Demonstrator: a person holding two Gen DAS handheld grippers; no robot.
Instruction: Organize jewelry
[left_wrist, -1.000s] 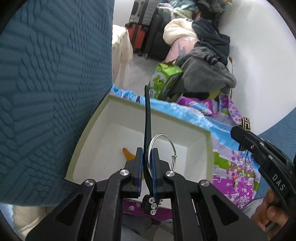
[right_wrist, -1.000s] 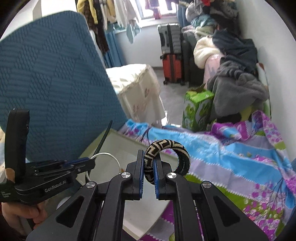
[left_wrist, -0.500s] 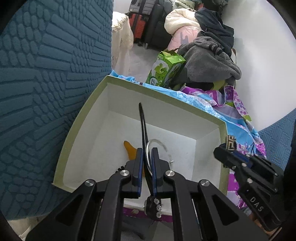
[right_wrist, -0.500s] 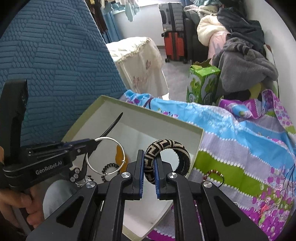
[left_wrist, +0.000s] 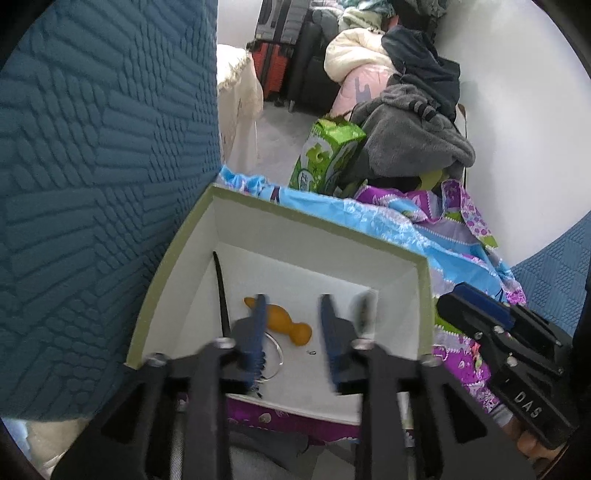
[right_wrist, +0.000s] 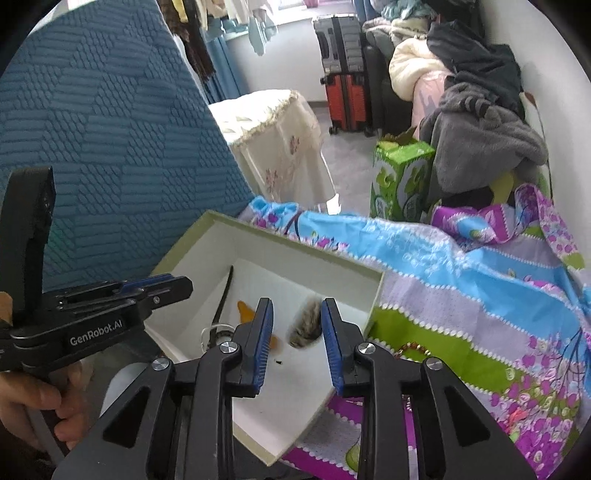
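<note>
White-lined box (right_wrist: 373, 295) held the drop: left gripper (left_wrist: 291, 332) and right gripper (right_wrist: 297, 328) jaws were both opening, nothing pinched. Silver ring (left_wrist: 275, 356) lay inside; patterned bangle (right_wrist: 306, 326), blurred, was falling in. Deposit step. Next, probably: fetch the beaded bracelet (right_wrist: 412, 347) off the bedsheet (right_wrist: 480, 295).

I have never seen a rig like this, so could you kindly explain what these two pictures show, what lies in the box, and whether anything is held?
A person holds two handheld grippers, each with a camera looking along its fingers. One picture is from the left gripper, the other from the right gripper. Both hang over a white box with a green rim on a patterned cloth. Both sets of jaws are opening and nothing is gripped. In the box lie a black strap, an orange piece, a silver ring and a blurred patterned bangle, apparently just dropped.
</note>
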